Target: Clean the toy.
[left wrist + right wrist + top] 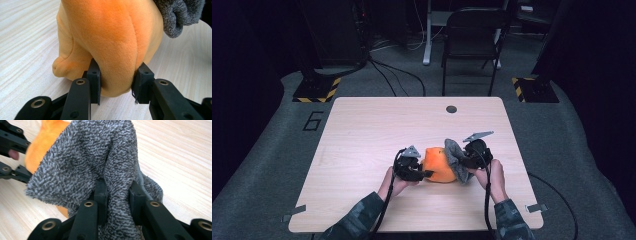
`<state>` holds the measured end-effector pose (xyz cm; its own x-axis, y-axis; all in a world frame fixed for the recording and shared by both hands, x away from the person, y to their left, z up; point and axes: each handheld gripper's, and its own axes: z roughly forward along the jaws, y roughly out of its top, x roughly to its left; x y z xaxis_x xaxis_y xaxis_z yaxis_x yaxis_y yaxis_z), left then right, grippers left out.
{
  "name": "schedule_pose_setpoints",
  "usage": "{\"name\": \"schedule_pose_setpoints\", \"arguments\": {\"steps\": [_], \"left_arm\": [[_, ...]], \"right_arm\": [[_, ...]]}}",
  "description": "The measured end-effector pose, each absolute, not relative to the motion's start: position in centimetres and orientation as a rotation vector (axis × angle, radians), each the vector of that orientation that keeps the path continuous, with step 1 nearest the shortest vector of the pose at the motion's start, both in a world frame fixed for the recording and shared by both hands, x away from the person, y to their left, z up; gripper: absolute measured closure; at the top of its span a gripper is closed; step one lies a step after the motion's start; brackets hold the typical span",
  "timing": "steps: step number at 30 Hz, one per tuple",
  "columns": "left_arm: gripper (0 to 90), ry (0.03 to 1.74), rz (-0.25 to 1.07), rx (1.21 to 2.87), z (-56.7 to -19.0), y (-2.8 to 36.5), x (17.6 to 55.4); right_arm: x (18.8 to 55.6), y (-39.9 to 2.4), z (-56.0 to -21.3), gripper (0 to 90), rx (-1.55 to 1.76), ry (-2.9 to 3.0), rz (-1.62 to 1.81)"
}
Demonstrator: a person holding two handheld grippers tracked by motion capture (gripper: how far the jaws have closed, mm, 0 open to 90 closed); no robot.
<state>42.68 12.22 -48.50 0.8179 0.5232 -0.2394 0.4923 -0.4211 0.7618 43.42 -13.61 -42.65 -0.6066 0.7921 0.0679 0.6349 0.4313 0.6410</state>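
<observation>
At the near edge of the pale wooden table (362, 130), we bring both forearms in, sleeves in a mottled camouflage pattern, one two-jaw tool in each hand. Our left gripper (424, 173) is clamped on a fold of the soft orange plush toy (439, 165); in the left gripper view the black pads (94, 75) dent the orange plush toy (110, 37) from both sides. Our right gripper (462, 161) is closed on the fuzzy grey knitted cloth (456, 157), and the right gripper view shows a pinch of the grey cloth (85, 162) bunched between the pads (101, 192).

The plush sits on the table near its middle, a little toward us, held between the two tools, with the grey cloth draped against its right side.

We judge the risk to lie in the grips themselves: both hold only a pinch of loose pile, so a hard pull could let the cloth slide out, or drag the plush sideways from the left pads.

Beyond the table, a black folding chair (472, 40) stands on grey carpet, flanked by yellow-and-black striped stand bases (317, 90).
</observation>
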Motion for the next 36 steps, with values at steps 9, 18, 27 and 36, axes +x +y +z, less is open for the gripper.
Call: {"name": "schedule_pose_setpoints", "arguments": {"steps": [9,18,27,36], "left_arm": [[64.4,0.742,0.043,2.087,-48.5,12.2,42.7],[64.4,0.738,0.044,2.084,-48.5,12.2,42.7],[64.6,0.751,0.037,2.077,-48.6,12.5,42.8],[64.6,0.751,0.059,2.072,-48.6,12.4,42.7]], "right_arm": [[44.0,-14.5,-43.7,73.8,1.290,2.424,0.872],[44.6,-15.0,-45.4,74.4,1.370,2.403,0.763],[45.0,-15.4,-45.8,74.6,1.401,2.373,0.726],[41.2,-11.7,-38.5,74.7,1.177,2.311,1.030]]}}
